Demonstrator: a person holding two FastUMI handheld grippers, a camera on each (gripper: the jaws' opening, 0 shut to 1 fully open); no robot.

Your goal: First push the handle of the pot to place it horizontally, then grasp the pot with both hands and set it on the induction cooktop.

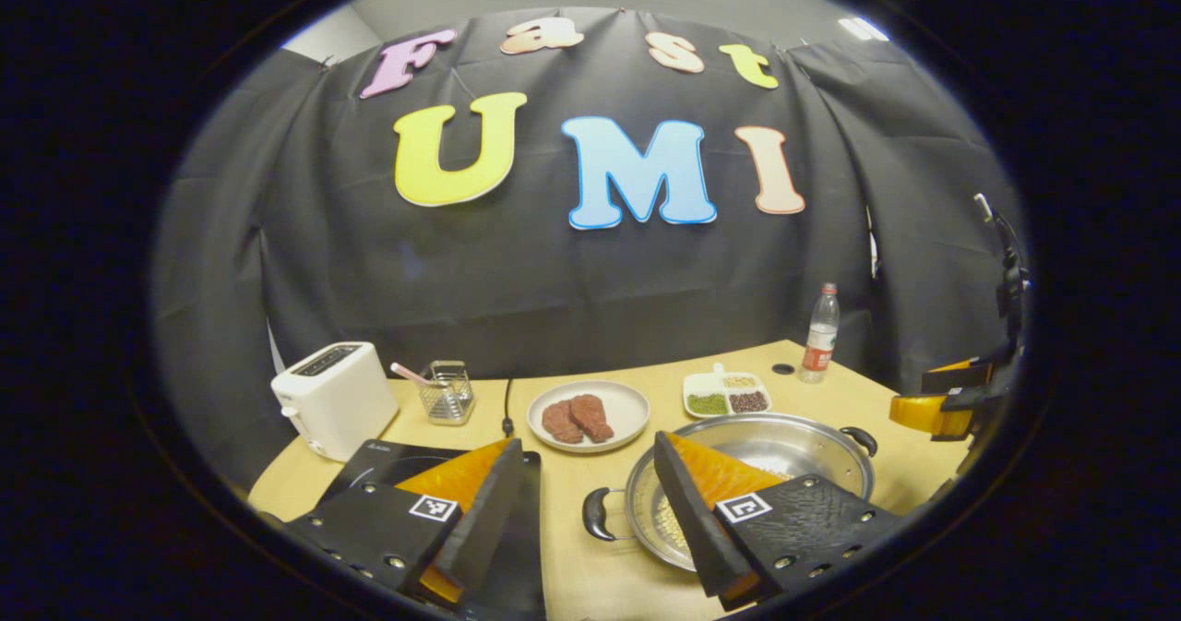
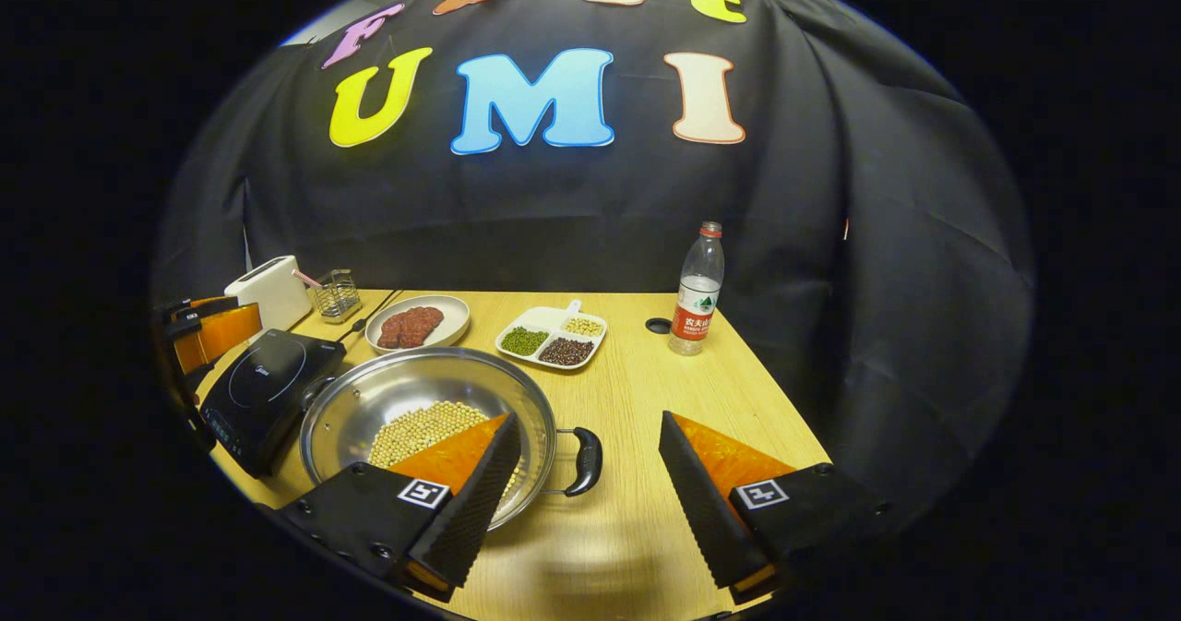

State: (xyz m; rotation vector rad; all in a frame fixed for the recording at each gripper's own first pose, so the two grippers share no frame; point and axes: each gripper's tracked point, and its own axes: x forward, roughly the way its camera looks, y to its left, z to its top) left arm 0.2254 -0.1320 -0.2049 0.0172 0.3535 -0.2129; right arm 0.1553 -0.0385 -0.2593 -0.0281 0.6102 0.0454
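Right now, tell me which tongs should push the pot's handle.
Right, probably. The right tongs stand open with the pot's black handle just ahead, between their fingers. The left tongs also face a handle, but they straddle the induction cooktop's edge.

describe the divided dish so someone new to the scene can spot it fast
Start at the wooden table in front of the black cloth wall, and find the big steel pot near its front. Just behind the pot, between the plate of meat and the water bottle, sits the divided dish: white, with separate compartments of green, dark and pale beans.
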